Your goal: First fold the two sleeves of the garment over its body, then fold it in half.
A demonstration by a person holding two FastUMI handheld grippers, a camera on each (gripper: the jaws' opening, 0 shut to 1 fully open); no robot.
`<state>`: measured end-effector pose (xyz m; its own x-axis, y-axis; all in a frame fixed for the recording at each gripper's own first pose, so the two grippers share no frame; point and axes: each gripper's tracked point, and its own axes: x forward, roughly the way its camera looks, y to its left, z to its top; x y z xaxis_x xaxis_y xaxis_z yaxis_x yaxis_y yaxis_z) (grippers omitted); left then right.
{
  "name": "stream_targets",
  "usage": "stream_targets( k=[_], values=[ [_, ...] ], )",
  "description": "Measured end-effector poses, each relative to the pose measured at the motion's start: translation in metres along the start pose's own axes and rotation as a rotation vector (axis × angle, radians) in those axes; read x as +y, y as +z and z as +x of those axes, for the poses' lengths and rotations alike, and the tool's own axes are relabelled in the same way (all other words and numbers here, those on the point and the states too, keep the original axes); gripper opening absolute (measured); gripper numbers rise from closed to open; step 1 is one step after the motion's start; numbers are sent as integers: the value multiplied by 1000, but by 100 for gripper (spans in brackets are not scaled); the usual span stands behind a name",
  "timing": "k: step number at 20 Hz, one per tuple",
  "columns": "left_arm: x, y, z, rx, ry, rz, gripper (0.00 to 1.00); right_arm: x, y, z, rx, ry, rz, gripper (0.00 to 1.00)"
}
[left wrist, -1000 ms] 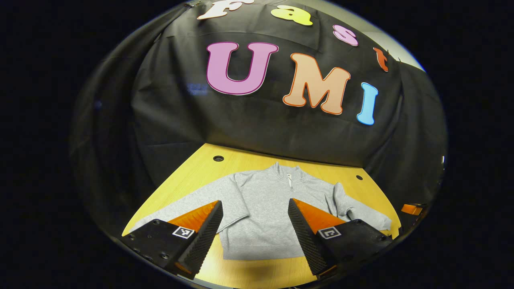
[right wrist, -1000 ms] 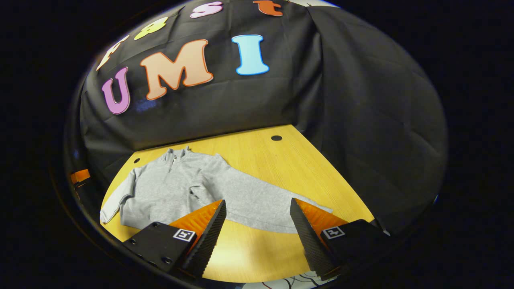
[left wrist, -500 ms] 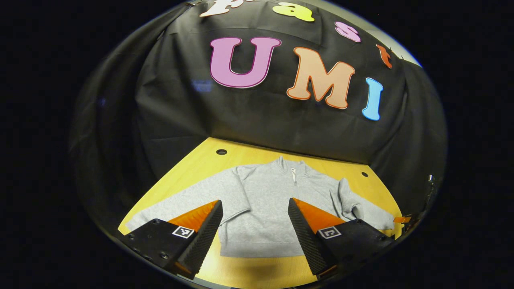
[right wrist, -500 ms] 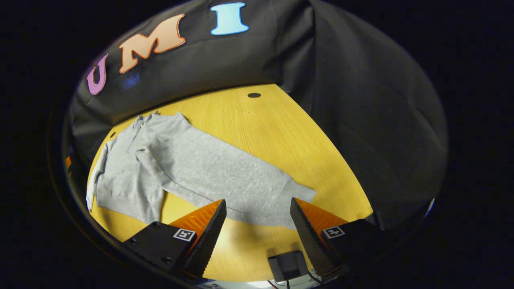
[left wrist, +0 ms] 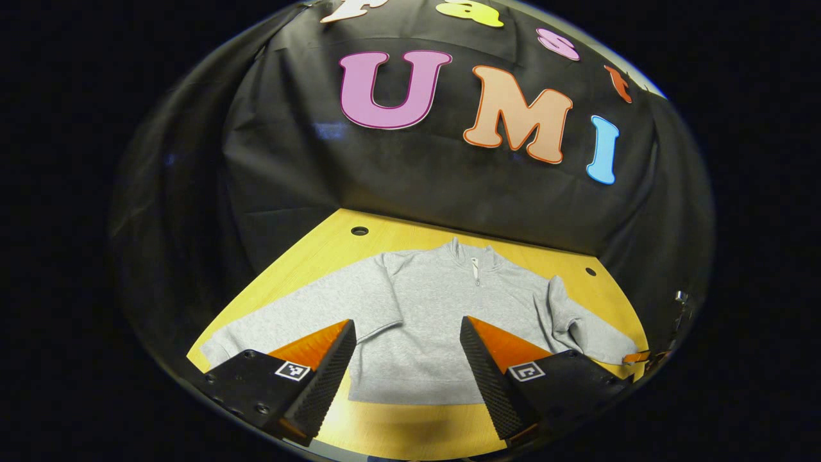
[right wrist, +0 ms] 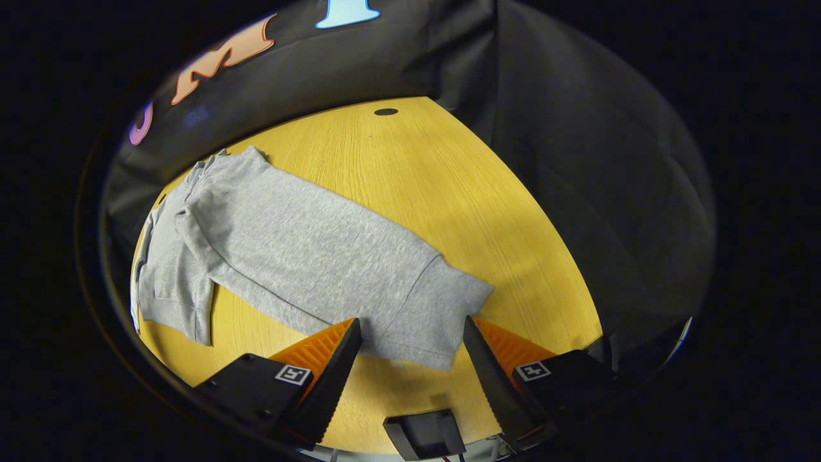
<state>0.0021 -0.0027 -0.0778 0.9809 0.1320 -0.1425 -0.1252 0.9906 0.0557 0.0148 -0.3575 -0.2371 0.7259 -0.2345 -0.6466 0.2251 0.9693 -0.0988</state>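
Spread flat on a yellow wooden table (left wrist: 308,256), a grey quarter-zip sweatshirt (left wrist: 436,321) waits for its first fold, collar toward the booth's black cloth wall and hem toward the cameras. Soft, light fleece of this kind is likely to drape and sag the moment it is lifted, and a pinch at mid-sleeve would probably let the cuff trail; the ribbed cuffs and the hem corners look like the surest places to take hold. In the right gripper view, the right hand-held gripper (right wrist: 410,343) hangs with its jaws wide apart just over the right sleeve's cuff (right wrist: 436,314), gripping nothing, the cuff's edge lying between the fingers and nearest the table's front. That sleeve (right wrist: 308,256) runs out long and fairly smooth, while in the left gripper view it shows rumpled near the shoulder. The left hand-held gripper (left wrist: 408,346), likewise fully open and empty, is aimed at the lower body of the garment, with the left sleeve (left wrist: 301,314) stretched out to its side. A small dark device (right wrist: 424,433) sits at the table's near edge.
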Motion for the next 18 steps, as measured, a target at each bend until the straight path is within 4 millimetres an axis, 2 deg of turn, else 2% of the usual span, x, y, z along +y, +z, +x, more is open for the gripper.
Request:
stream_targets(
  k=[2, 3, 4, 5, 6, 7, 10, 11, 12, 13, 18],
  values=[
    [-3, 0, -1, -1, 1, 5, 95, 1, 1, 1, 3, 11, 1, 98],
    [-4, -2, -2, 0, 2, 5, 95, 0, -1, 2, 5, 15, 2, 94],
    [-5, -3, -2, 3, 2, 4, 95, 1, -1, 2, 5, 28, 3, 98],
    [-6, -5, -3, 5, 3, 4, 95, 2, -2, 1, 9, 32, 4, 95],
    [-7, -7, -5, 5, 7, 5, 95, 3, -2, 0, 11, 36, 6, 80],
    [-7, -8, -6, 8, 11, 4, 95, 5, -3, 1, 17, 39, 9, 74],
    [-8, -11, -12, 8, 14, 3, 95, 16, -1, -1, 23, 60, 28, 31],
    [-6, -13, -14, 10, 17, 7, 95, 19, -1, -1, 23, 66, 37, 22],
    [-4, -14, -17, 10, 18, 13, 95, 21, -2, 0, 24, 69, 51, 21],
    [-4, -16, -18, 11, 17, 18, 95, 21, 0, -4, 15, 72, 63, 14],
    [4, -18, -16, 16, -16, 5, 95, 28, 14, -22, -42, 70, 132, 14]
  ],
)
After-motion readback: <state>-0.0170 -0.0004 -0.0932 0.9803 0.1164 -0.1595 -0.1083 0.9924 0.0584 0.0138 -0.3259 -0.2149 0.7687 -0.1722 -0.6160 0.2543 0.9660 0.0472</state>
